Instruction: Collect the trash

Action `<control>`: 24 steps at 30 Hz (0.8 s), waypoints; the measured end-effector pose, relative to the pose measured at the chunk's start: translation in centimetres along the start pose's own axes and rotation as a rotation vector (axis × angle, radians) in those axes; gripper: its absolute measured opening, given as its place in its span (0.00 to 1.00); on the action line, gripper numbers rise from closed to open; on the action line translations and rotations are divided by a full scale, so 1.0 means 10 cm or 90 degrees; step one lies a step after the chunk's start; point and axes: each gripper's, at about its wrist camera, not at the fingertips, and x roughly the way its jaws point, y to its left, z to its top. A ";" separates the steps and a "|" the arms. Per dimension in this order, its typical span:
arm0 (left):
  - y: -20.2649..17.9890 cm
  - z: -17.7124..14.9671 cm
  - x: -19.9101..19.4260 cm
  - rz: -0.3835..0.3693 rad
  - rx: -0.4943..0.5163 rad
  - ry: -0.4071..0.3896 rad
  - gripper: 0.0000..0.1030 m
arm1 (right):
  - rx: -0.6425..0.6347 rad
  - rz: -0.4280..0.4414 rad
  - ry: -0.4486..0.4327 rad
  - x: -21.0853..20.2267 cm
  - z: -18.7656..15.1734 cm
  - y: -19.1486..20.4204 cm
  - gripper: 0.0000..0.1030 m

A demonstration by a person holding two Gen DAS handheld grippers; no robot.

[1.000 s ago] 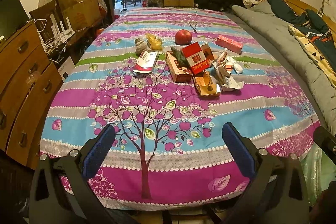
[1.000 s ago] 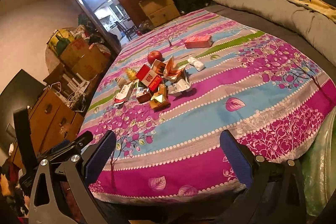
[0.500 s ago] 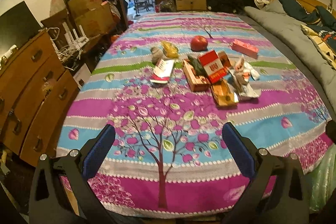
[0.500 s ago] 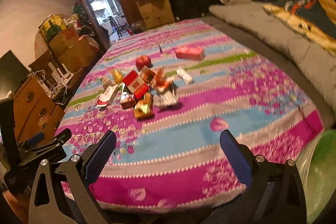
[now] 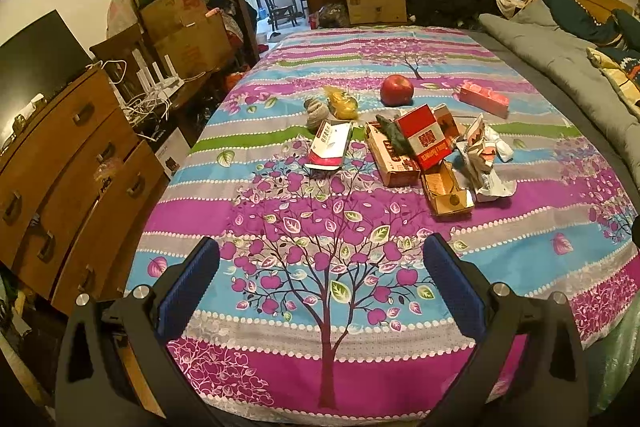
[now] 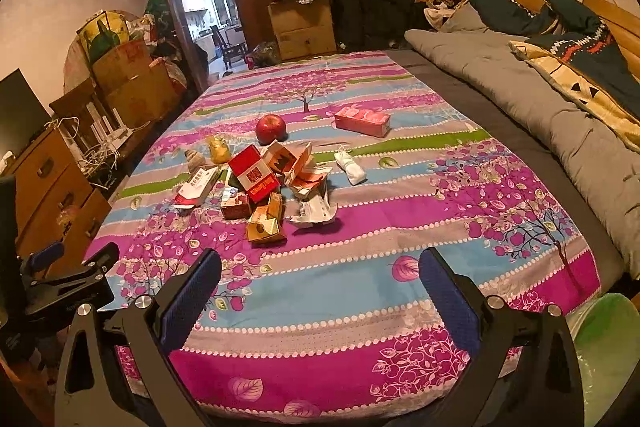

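Seen from farther back and higher than a second ago: more of the patterned bedspread [image 5: 320, 227] now in both views, the trash pile [image 5: 424, 155] smaller and nearer the middle of the frame, itself unmoved. Left hand-held gripper [image 5: 320, 259] spread wide, blue pads [image 5: 188, 287] well apart, nothing between them, hovering above the near edge of the bedspread without touching it. Right hand-held gripper [image 6: 320, 267] likewise wide and empty, also over the near edge; left one visible in the right view as a dark clamp off the bed's left corner. Trash pile mid-bed: red box [image 6: 254, 173] tilted on top, brown cartons [image 6: 266, 225] on the near side of it, crumpled paper [image 6: 314, 207] just right of it, a white-and-red packet [image 5: 330, 147] to its left. Beyond the red box, a red apple [image 5: 396, 90]; farther right of that, a pink box [image 6: 362, 121] lying apart. Between the red box and both grippers, a broad bare stretch of bedspread. Wooden drawers [image 5: 68, 179] close along the bed's left edge; grey quilt [image 6: 540, 107] along the right; green bag [image 6: 604, 339] at the near right corner.
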 end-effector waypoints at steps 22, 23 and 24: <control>0.12 0.72 -0.80 -0.085 -0.049 -0.119 0.95 | 0.007 -0.009 -0.042 -0.25 0.25 0.02 0.96; 0.14 0.83 -0.98 -0.100 -0.054 -0.149 0.95 | 0.005 -0.007 -0.051 -0.31 0.30 0.03 0.96; 0.15 0.89 -1.08 -0.109 -0.056 -0.168 0.95 | -0.002 -0.003 -0.066 -0.37 0.36 0.06 0.96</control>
